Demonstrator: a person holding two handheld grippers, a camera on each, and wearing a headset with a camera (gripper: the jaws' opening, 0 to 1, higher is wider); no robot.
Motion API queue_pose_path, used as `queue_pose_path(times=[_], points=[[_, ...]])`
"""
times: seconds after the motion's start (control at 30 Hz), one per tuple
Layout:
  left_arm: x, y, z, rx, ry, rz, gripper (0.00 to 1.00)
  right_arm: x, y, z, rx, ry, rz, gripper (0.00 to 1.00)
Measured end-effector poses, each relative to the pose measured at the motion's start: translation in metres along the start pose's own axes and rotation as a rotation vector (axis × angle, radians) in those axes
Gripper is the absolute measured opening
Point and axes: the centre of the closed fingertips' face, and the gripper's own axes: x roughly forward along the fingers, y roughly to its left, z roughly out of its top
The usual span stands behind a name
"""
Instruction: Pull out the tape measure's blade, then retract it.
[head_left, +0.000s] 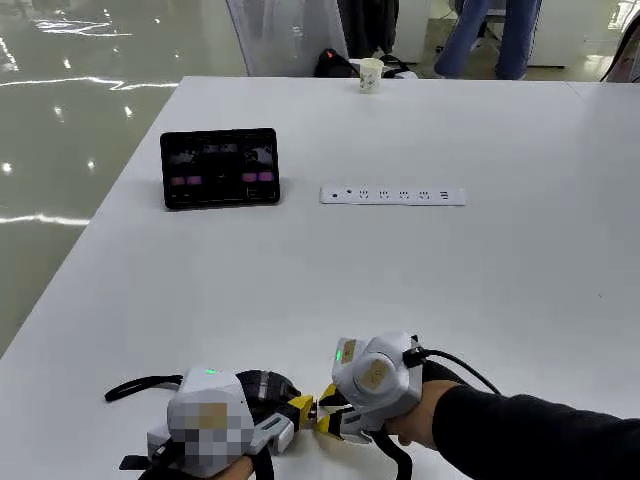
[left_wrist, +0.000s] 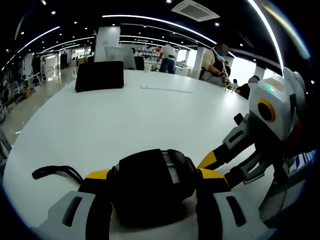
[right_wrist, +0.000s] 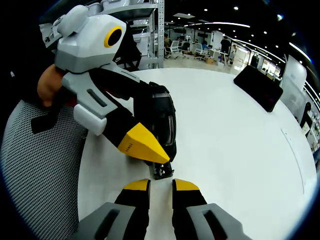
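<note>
1. black tape measure (left_wrist: 150, 187) resting low on the white table (head_left: 450, 280), at the near edge, right in front of the person.
2. clamped from both sides by the yellow-tipped jaws of the left gripper (left_wrist: 155, 175), closed firmly on the case.
3. in the right gripper view, small metal end tab (right_wrist: 162, 172) of the blade poking from the lower corner of the case, tight against the case mouth.
4. right gripper (right_wrist: 161, 184) aimed straight at that tab, jaws drawn close together with a thin slit of table showing between them, tips right at the tab; impossible to tell whether pinching it or only beside it.
5. in the head view, both grippers meeting nose to nose, yellow tips nearly touching; right one held by a hand (head_left: 410, 428) in a dark sleeve (head_left: 540, 435).
6. black strap (head_left: 140, 385) looping out from the tape measure to the left, flat on the table.
7. farther off, well apart from the grippers: dark tablet (head_left: 220, 167) propped upright left of middle, white power strip (head_left: 393, 195) lying flat to its right, paper cup (head_left: 370, 75) near the far edge.
8. grey mesh chair (right_wrist: 40, 170) just beside the table edge in the right gripper view.
9. glossy floor (head_left: 60, 120) to the left of the table, people (head_left: 490, 35) standing beyond its far edge.
</note>
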Motion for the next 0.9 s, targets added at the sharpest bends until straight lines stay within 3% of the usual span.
queue_pose_path(times=[0.17,0.37,0.53,0.67,0.8,0.87,0.9], points=[[0.0,0.0,-0.001,0.013,0.003,-0.002,0.63,-0.012,0.003,-0.006,0.067,-0.032,-0.032,0.16],[0.0,0.0,-0.002,0.015,0.017,-0.015,0.63,-0.025,0.01,-0.017,0.083,-0.044,-0.052,0.18],[-0.001,-0.005,-0.006,0.011,0.04,-0.052,0.69,-0.039,0.008,-0.021,0.121,-0.074,-0.08,0.2],[-0.002,-0.018,-0.019,-0.043,0.12,-0.159,0.82,-0.052,0.004,-0.025,0.176,-0.095,-0.102,0.22],[-0.006,-0.013,-0.02,0.008,0.136,-0.166,0.99,-0.063,0.002,-0.032,0.21,-0.111,-0.129,0.24],[-0.01,-0.013,-0.023,0.015,0.159,-0.205,0.99,-0.07,0.002,-0.037,0.22,-0.112,-0.14,0.26],[-0.012,-0.018,-0.023,0.024,0.157,-0.251,0.99,-0.072,0.001,-0.04,0.221,-0.11,-0.147,0.26]])
